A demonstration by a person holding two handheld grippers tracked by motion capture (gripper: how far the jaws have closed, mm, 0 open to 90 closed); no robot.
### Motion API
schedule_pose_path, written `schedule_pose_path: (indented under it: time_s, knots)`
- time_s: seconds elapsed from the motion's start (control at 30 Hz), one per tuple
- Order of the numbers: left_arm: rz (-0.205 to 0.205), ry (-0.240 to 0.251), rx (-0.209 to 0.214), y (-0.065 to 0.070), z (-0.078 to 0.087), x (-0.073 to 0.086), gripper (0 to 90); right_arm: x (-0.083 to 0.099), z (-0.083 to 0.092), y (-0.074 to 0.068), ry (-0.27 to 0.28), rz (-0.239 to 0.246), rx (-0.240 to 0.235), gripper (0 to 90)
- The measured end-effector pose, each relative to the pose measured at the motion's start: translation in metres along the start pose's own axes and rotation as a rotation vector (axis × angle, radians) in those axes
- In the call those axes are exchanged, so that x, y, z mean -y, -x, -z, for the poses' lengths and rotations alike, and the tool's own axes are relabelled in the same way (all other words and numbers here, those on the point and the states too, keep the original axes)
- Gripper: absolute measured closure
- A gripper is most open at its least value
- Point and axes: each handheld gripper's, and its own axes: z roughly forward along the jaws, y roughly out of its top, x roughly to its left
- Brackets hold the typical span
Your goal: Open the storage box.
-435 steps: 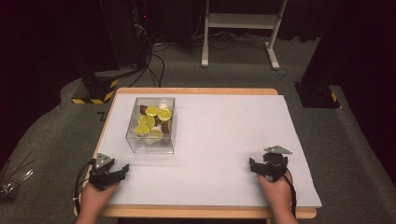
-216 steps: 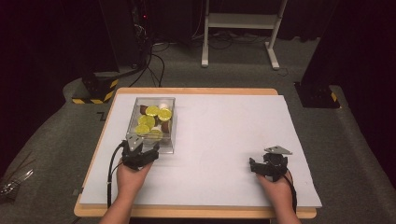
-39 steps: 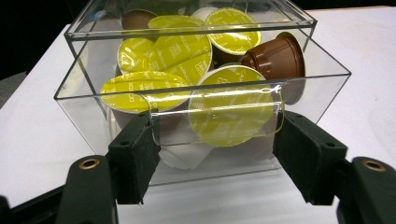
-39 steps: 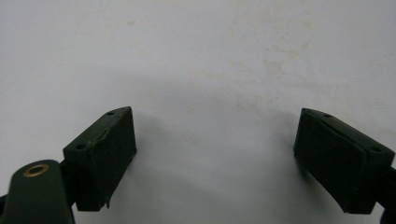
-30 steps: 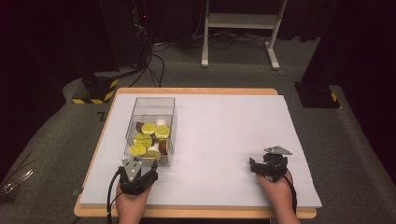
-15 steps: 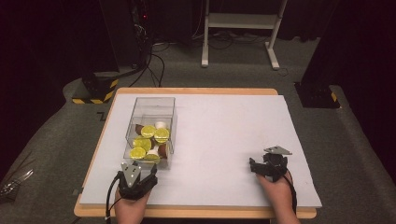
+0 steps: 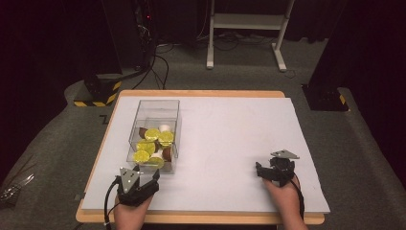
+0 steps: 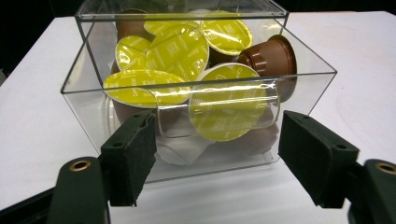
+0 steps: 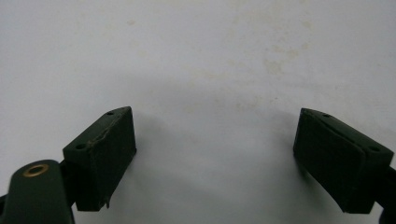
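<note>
Clear plastic box (image 7: pixel 154 129) sitting on the left half of the white bench (image 7: pixel 230 139), its near wall facing the left gripper (image 7: pixel 143 176). Holding a heap of coffee capsules (image 8: pixel 187 60), most showing yellow foil lids (image 8: pixel 177 49), with a few brown cup bodies (image 8: pixel 273 53) among them and one pale one farther back in the high view. Some capsules leaning against the near wall, one yellow lid pressing flat on the plastic in the left gripper view.

Left gripper resting just short of the box near the front edge of the bench, fingers (image 8: pixel 133 154) spreading wide, one to each side of the near wall's lower part, gripping nothing. Touching the plastic or standing slightly off it: hard telling from the left gripper view.

Right gripper (image 7: pixel 274 170) lying well apart on the right side of the bench, held by a hand (image 7: pixel 282 191) coming in from the bottom. Fingers (image 9: pixel 105 149) gaping wide over bare white surface, closing on nothing.

Grey carpet floor (image 7: pixel 48 143) surrounding the bench.
</note>
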Motion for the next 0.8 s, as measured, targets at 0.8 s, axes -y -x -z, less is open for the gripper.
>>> schedule_pose_path:
  time_s: [0.8]
  knots:
    - [-0.036,0.107,0.02,-0.031,-0.006,-0.046,53.0,0.0,0.0,0.0,0.0,-0.001,-0.001,13.2]
